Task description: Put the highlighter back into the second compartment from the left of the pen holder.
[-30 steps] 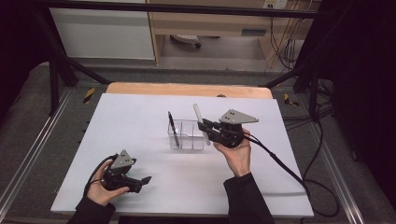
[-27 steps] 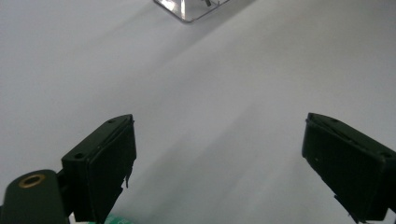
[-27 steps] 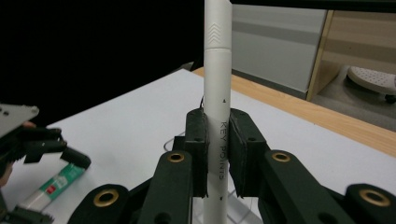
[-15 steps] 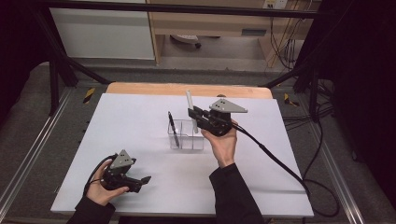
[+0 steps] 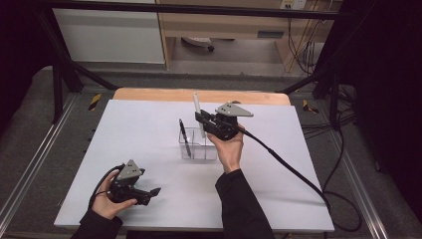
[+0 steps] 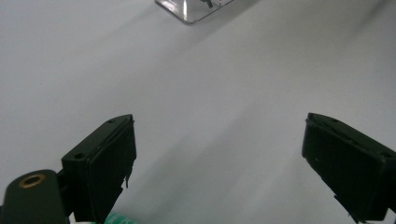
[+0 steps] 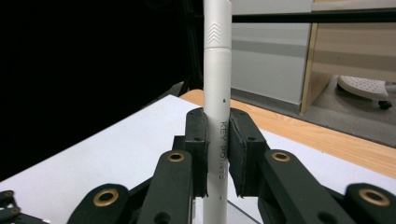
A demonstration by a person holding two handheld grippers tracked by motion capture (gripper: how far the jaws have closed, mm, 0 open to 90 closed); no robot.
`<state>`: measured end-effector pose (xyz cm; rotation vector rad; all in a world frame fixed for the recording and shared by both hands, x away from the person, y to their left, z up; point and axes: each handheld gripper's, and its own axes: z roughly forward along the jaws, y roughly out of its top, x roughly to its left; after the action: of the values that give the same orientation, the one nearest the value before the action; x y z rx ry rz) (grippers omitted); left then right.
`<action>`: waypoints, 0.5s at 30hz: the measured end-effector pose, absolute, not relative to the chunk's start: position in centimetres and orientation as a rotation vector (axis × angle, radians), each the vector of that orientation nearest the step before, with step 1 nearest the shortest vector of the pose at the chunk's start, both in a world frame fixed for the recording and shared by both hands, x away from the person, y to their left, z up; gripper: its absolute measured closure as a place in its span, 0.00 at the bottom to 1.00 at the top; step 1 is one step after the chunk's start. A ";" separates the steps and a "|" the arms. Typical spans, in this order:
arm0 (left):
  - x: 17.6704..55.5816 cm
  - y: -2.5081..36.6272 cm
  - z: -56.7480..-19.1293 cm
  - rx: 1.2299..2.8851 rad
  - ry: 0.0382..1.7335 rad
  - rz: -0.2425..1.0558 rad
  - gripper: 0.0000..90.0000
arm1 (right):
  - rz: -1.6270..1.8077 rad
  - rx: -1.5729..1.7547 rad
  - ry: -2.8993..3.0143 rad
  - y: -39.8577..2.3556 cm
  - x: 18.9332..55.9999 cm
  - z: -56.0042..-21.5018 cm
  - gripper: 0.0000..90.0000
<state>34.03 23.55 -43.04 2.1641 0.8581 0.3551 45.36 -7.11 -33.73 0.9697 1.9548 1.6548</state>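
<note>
Two hand-held grippers are in use over the white desk (image 5: pixel 149 129). Compared with the frame half a second earlier, the right hand-held gripper (image 5: pixel 201 118) sits in nearly the same place above the clear organizer (image 5: pixel 198 149); a full second earlier it was lower and farther right, level with the organizer's right side. The left hand-held gripper (image 5: pixel 154 192) has not shifted across the three frames.

The right hand-held gripper is clamped on a white pen (image 7: pixel 217 107). In the right gripper view its jaws press on the barrel from both sides, over the printed lettering. The pen's long axis stands close to vertical, with the longer part of the barrel rising above the jaws. In the high view the white pen (image 5: pixel 197 107) leans slightly, its top toward the far edge of the desk, and its lower end is over the organizer's far right part. Whether the tip touches the organizer cannot be told.

A black pen (image 5: pixel 184 137) stands tilted in the organizer's left compartment.

The left hand-held gripper (image 6: pixel 224 158) rests near the front left of the desk, jaws spread well apart with nothing between them. The organizer's corner (image 6: pixel 194 9) appears at the top of the left gripper view.
</note>
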 end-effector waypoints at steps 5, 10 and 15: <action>34.0 23.6 -43.1 2.166 0.857 0.354 0.11 | 1.645 0.977 1.964 -6.6 45.9 -34.7 0.88; 34.0 23.6 -43.0 2.164 0.857 0.354 0.11 | 1.618 0.966 1.989 -6.2 46.1 -35.7 0.88; 34.0 23.6 -43.0 2.163 0.857 0.354 0.11 | 1.617 0.970 1.999 -6.1 46.2 -36.7 0.88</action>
<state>33.99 23.58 -43.02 2.1630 0.8573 0.3542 46.16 -6.12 -36.70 0.9703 1.9994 1.6172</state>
